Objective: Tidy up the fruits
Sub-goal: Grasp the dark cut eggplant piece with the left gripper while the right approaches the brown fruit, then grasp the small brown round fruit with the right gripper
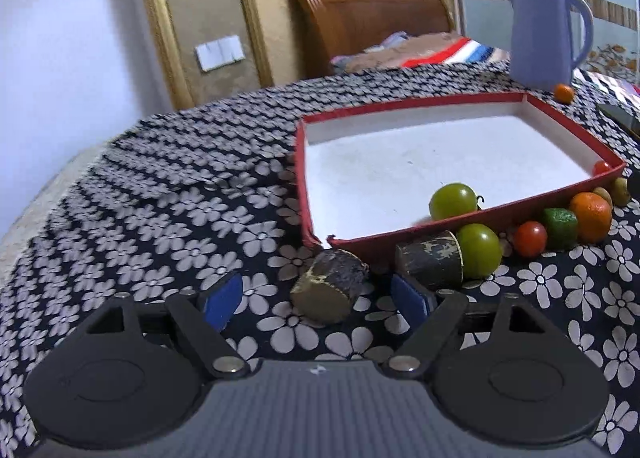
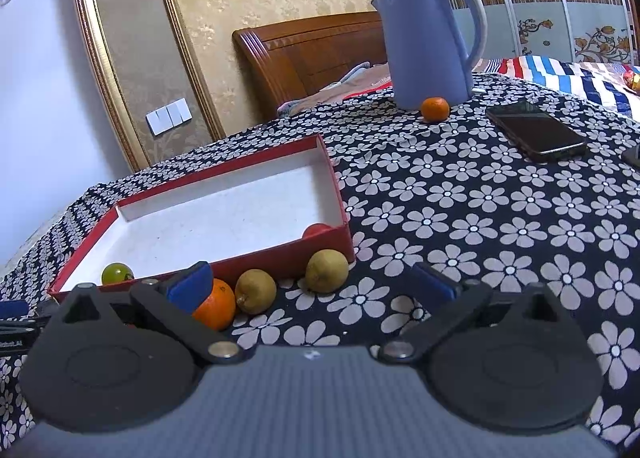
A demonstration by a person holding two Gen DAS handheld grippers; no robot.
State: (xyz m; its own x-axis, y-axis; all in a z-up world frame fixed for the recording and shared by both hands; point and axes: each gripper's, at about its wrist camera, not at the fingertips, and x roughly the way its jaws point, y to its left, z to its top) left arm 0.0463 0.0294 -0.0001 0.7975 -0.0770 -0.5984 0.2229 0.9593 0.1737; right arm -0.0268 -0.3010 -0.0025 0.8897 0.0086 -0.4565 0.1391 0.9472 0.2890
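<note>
A red box with a white floor (image 1: 500, 214) (image 2: 256, 254) lies on the flowered tablecloth. Inside it sit a green tomato (image 1: 454, 201) (image 2: 117, 273) and a red tomato (image 1: 601, 167) (image 2: 317, 230). Along its near wall lie two dark cut stalk pieces (image 1: 330, 287) (image 1: 431, 259), a green tomato (image 1: 479, 245), a red tomato (image 1: 530, 239), a green block (image 1: 560, 227), an orange (image 1: 591, 216) (image 2: 216, 307) and two brownish-green fruits (image 2: 255, 291) (image 2: 327, 270). My left gripper (image 1: 318, 300) is open, one stalk piece between its blue pads, untouched. My right gripper (image 2: 312, 286) stands open, holding nothing.
A blue kettle (image 1: 546, 38) (image 2: 430, 44) stands at the back with a small orange (image 1: 564, 93) (image 2: 435, 109) at its foot. A black phone (image 2: 536, 131) lies on the right. The table's left edge drops off near a wall; a bed lies behind.
</note>
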